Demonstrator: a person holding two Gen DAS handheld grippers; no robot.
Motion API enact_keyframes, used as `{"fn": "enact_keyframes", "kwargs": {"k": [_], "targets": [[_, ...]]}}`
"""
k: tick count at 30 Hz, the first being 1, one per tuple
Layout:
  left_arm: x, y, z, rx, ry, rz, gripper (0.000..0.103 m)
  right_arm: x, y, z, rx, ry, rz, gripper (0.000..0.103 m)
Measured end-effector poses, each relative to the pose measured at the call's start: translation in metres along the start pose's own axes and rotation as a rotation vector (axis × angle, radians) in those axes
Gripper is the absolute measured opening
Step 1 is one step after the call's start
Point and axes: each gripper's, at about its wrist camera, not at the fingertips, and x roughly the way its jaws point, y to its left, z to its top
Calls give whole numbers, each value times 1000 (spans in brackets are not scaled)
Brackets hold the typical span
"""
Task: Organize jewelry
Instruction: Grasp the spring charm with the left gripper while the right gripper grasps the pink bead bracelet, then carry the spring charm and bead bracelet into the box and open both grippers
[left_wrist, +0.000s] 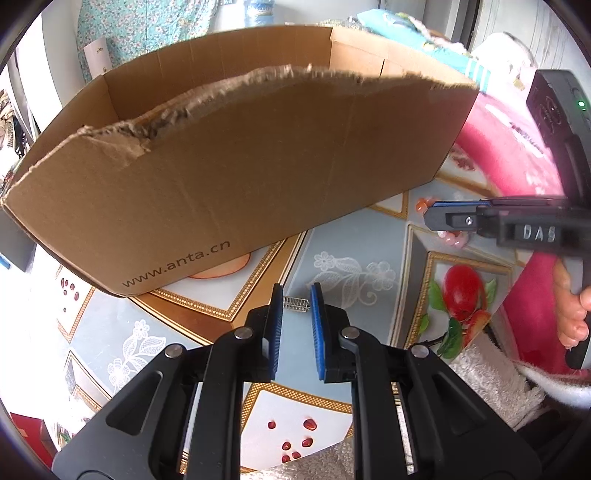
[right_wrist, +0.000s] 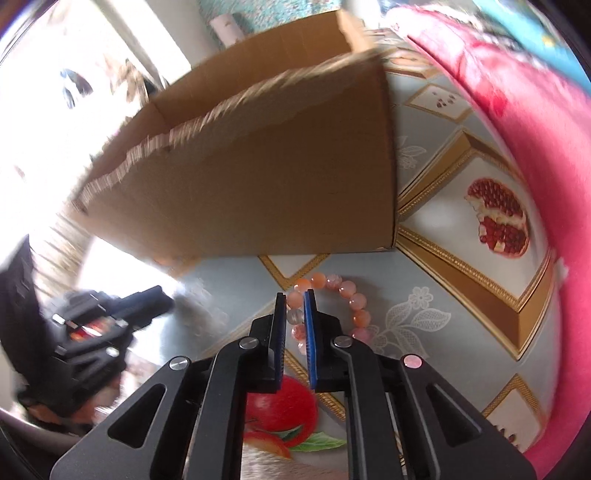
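Two grippers are seen over a table (left_wrist: 332, 236) covered by a cloth printed with fruit and gold frames, with a torn-edged cardboard box (left_wrist: 229, 177) as the landmark. In front of the box's near wall, close to its lettered end, the left gripper (left_wrist: 296, 299) is held with its jaws only a narrow way apart. A small silver chain piece (left_wrist: 295, 305) is seen lying between the jaw tips; whether the blue pads press on it or it merely rests on the table between them cannot be told.

Just in front of the box's other near corner, a bracelet of pink and orange beads (right_wrist: 345, 295) is laid in a ring on the table. The right gripper (right_wrist: 294, 295) is set across the ring's left side, its jaws drawn almost together and closed on the beads there, a pale bead being pinched between the blue pads. The rest of the ring is spread on the table to the right of the jaws. A pink cloth (right_wrist: 535, 147) is seen beyond the box's corner, along the table's edge.
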Motion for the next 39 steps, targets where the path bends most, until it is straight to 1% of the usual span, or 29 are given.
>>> {"fn": "enact_keyframes", "kwargs": {"k": [1,3,6,9,11,14,17,20,22,24,27,28,29,30,31,32,34,35,36,38,39], "targets": [[-4,1,-1,-1,-21,-15,14,-5,-7,1,37,-12,48,10],[-12,4,-3,1,-53,-41,14,-16,-18,2,86,-39,111,10],[-29,8,-3,-8,-101,-112,14,-35,-33,0,169,-100,220,10],[-54,9,0,4,-168,-188,14,-56,-48,-1,238,-171,332,10],[-75,10,5,21,-217,-245,14,-70,-52,0,260,-220,385,9],[-102,11,17,46,-280,-314,14,-91,-44,9,241,-286,397,9],[-121,13,34,69,-326,-338,14,-116,-36,22,184,-342,385,10],[-123,20,56,56,-321,-351,14,-135,-26,44,108,-385,371,10],[-116,25,72,37,-292,-361,14,-141,-16,63,48,-385,370,10],[-100,33,89,16,-233,-332,14,-136,-7,82,-1,-350,360,10],[-74,46,107,-27,-164,-312,14,-106,10,107,-85,-231,310,10],[-67,49,110,-31,-155,-308,14,-93,16,117,-115,-168,297,10],[-61,51,114,-33,-149,-301,14,-83,18,122,-134,-124,282,10],[-55,49,119,-38,-142,-297,14,-69,23,128,-160,-64,254,10],[-48,51,122,-46,-130,-298,14,-61,28,126,-186,-18,235,10],[-44,51,124,-53,-121,-301,14,-46,34,131,-230,43,193,10],[-35,52,127,-59,-100,-292,14,-26,43,132,-301,135,130,10],[-31,51,127,-59,-91,-284,14,-16,48,134,-344,168,76,10],[-28,51,128,-59,-86,-283,14,-8,52,135,-387,180,5,10],[-26,51,129,-59,-75,-284,14,-2,58,136,-456,189,-75,10],[-24,51,129,-60,-70,-283,14,-1,60,138,-478,186,-89,11]]}}
